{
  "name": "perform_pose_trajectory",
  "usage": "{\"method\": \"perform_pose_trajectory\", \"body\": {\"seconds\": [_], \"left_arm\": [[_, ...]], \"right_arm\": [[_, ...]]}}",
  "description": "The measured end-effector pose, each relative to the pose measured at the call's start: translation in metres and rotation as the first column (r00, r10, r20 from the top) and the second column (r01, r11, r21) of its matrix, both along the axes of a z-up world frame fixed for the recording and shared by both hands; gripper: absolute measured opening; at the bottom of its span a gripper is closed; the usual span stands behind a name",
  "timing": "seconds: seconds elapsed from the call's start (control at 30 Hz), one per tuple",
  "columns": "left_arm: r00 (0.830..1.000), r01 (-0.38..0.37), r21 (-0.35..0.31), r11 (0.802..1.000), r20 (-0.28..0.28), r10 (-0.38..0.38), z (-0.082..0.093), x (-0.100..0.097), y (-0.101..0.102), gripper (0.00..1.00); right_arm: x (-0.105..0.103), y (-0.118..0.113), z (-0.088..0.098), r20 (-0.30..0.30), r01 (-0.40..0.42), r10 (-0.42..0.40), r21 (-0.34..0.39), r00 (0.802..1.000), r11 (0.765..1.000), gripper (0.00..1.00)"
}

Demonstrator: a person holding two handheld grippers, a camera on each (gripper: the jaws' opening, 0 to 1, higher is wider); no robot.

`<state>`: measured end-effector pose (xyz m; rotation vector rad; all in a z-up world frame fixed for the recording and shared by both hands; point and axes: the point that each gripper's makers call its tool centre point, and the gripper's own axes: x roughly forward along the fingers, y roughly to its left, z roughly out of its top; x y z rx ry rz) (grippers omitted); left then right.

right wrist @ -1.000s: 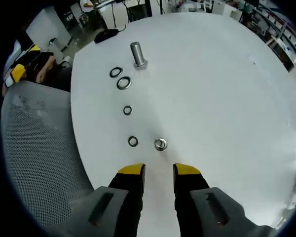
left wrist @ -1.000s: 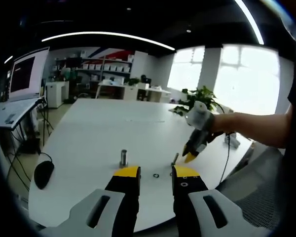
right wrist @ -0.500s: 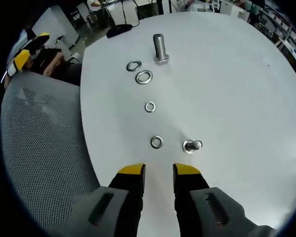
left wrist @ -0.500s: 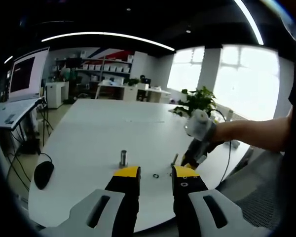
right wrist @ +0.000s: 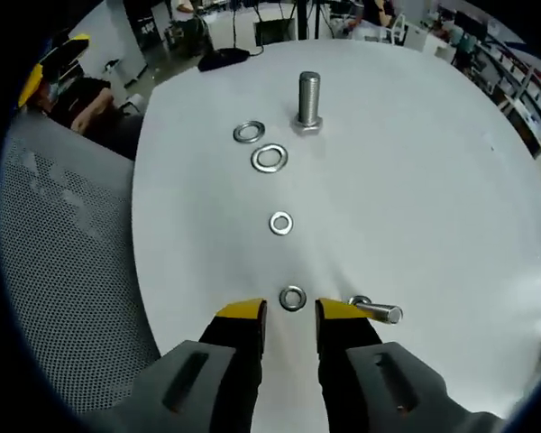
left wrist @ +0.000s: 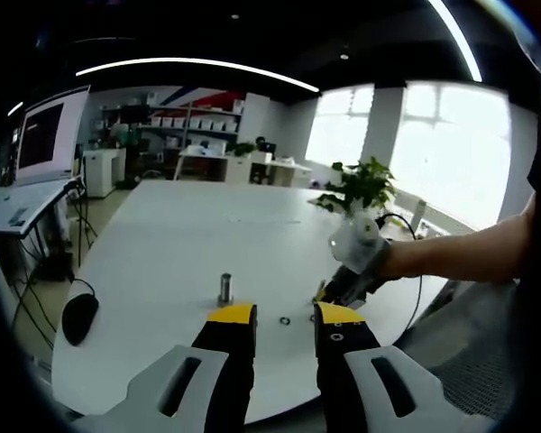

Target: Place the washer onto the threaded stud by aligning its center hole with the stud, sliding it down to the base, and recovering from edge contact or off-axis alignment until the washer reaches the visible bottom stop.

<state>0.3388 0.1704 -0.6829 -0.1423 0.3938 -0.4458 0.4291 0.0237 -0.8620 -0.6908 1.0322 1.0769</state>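
Observation:
Four metal washers lie in a row on the white table [right wrist: 451, 180]. The nearest washer [right wrist: 292, 298] sits just ahead of my right gripper [right wrist: 290, 312], which is open with nothing between its yellow tips. Further along are a small washer [right wrist: 280, 223], a large washer [right wrist: 270, 159] and a third washer [right wrist: 248, 133]. A tall threaded stud [right wrist: 308, 99] stands upright beyond them. A thin stud [right wrist: 376, 311] stands right of the jaw tips. My left gripper [left wrist: 285, 316] is open above the table's edge, with the tall stud [left wrist: 224, 289], a washer [left wrist: 286, 319] and the right gripper [left wrist: 332, 293] ahead.
A grey mesh chair [right wrist: 63, 271] stands off the table's left edge in the right gripper view. A black mouse [left wrist: 79, 317] lies near the table's edge at the left. A potted plant [left wrist: 361, 185], a monitor [left wrist: 50, 135] and shelves stand further off.
My right gripper has come lower and closer to the nearest washer, which now sits right at its tips. The left gripper has stayed still.

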Motion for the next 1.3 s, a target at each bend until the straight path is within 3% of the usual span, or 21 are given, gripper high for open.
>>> {"method": "perform_pose_trajectory", "body": {"seconds": [0.47,0.6,0.93,1.3], "left_arm": [[1.000,0.000,0.001,1.000,-0.001,0.000,-0.002,0.001,0.001,0.23],[1.000,0.000,0.001,1.000,-0.002,0.000,-0.003,0.001,0.001,0.23],[1.000,0.001,0.004,1.000,-0.003,-0.001,-0.004,0.001,0.002,0.23],[1.000,0.001,0.004,1.000,-0.005,-0.001,-0.004,0.001,0.001,0.23]], "right_arm": [[0.003,0.001,-0.005,0.027,-0.007,0.007,-0.001,1.000,1.000,0.22],[0.001,0.002,-0.004,0.053,-0.063,0.063,-0.006,0.997,0.998,0.15],[-0.001,0.002,-0.003,0.034,-0.054,0.054,-0.005,0.998,0.999,0.14],[0.002,0.011,0.017,0.051,-0.061,0.059,0.037,0.997,0.997,0.14]]}}
